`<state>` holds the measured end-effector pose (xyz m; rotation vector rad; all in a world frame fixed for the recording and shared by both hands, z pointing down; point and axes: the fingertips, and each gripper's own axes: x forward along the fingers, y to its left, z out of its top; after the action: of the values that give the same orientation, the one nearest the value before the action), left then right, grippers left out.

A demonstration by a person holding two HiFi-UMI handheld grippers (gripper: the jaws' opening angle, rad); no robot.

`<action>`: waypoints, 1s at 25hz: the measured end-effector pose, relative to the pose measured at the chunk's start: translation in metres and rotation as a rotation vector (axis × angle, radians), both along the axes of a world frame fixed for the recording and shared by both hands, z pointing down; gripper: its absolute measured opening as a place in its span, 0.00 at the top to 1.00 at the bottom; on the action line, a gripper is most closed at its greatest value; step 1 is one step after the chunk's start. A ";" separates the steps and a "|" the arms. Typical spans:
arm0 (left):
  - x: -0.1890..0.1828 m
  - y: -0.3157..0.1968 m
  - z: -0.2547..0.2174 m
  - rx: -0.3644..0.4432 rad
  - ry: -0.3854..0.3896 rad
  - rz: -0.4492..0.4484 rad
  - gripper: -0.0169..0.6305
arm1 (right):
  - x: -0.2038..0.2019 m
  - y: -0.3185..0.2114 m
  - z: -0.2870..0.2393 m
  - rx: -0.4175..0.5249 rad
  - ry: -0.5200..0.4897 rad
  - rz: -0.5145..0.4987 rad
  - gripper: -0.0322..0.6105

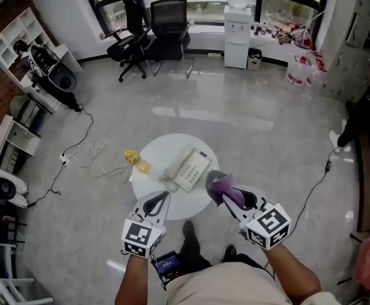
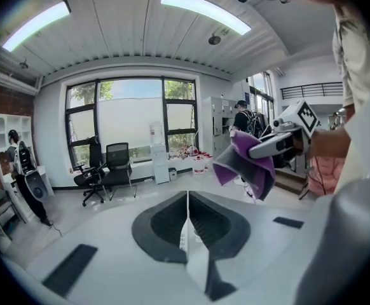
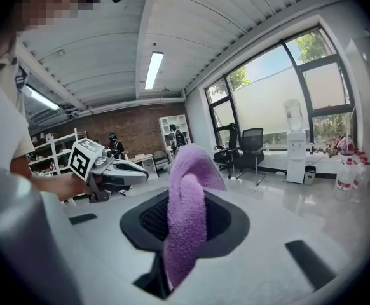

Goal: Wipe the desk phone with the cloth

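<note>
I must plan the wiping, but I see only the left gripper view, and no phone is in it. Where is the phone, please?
Observer: The head view shows the phone on a round white table, just in front of the person.
Operator: How near is the cloth to it?
Observer: The purple cloth, in the right tongs, is close beside the phone's right side; contact I cannot confirm.
Operator: Anything else there?
Observer: A small yellow thing by the table's left edge.
</note>
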<state>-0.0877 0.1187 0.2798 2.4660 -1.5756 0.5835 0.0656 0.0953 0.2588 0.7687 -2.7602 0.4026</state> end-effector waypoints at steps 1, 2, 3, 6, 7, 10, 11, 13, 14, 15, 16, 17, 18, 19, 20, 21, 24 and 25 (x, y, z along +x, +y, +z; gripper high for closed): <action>-0.004 -0.011 0.005 0.002 -0.018 0.021 0.96 | -0.006 -0.004 0.003 -0.009 0.003 0.012 0.85; -0.007 -0.021 0.007 0.004 -0.031 0.038 0.96 | -0.011 -0.008 0.005 -0.017 0.008 0.019 0.85; -0.010 -0.031 0.009 0.006 -0.038 0.051 0.96 | -0.017 -0.013 0.006 -0.023 0.015 0.023 0.85; -0.017 -0.056 0.023 -0.006 -0.041 0.071 0.96 | -0.028 -0.026 0.015 -0.040 0.029 0.038 0.85; -0.019 -0.063 0.032 -0.016 -0.042 0.074 0.96 | -0.030 -0.030 0.020 -0.046 0.031 0.047 0.85; -0.024 -0.083 0.059 -0.051 -0.043 0.074 0.96 | -0.033 -0.041 0.034 -0.062 0.040 0.060 0.85; -0.027 -0.089 0.068 -0.062 -0.042 0.072 0.96 | -0.035 -0.043 0.040 -0.068 0.045 0.061 0.85; -0.033 -0.100 0.084 -0.083 -0.043 0.068 0.96 | -0.039 -0.048 0.051 -0.081 0.054 0.068 0.85; -0.038 -0.105 0.092 -0.093 -0.044 0.066 0.96 | -0.042 -0.050 0.056 -0.087 0.058 0.071 0.85; -0.042 -0.110 0.100 -0.105 -0.045 0.063 0.96 | -0.045 -0.052 0.060 -0.094 0.062 0.074 0.85; -0.047 -0.115 0.108 -0.116 -0.044 0.059 0.96 | -0.048 -0.053 0.064 -0.100 0.067 0.076 0.85; -0.050 -0.120 0.116 -0.127 -0.044 0.055 0.96 | -0.050 -0.055 0.068 -0.107 0.072 0.077 0.85; -0.053 -0.125 0.124 -0.139 -0.044 0.050 0.96 | -0.052 -0.057 0.072 -0.113 0.075 0.077 0.85; -0.056 -0.131 0.133 -0.150 -0.046 0.045 0.96 | -0.054 -0.058 0.077 -0.119 0.077 0.077 0.85; -0.058 -0.137 0.143 -0.161 -0.048 0.042 0.96 | -0.056 -0.060 0.082 -0.124 0.079 0.077 0.85; -0.060 -0.143 0.152 -0.174 -0.050 0.040 0.96 | -0.058 -0.062 0.088 -0.129 0.081 0.077 0.85; -0.062 -0.157 0.180 -0.211 -0.054 0.041 0.96 | -0.064 -0.065 0.101 -0.144 0.086 0.075 0.85; -0.062 -0.160 0.188 -0.223 -0.054 0.043 0.96 | -0.067 -0.066 0.105 -0.149 0.087 0.075 0.85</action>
<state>-0.1497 -0.0415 0.4682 2.3414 -1.3935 0.7923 -0.0018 0.0293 0.3642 0.8327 -2.5933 0.5686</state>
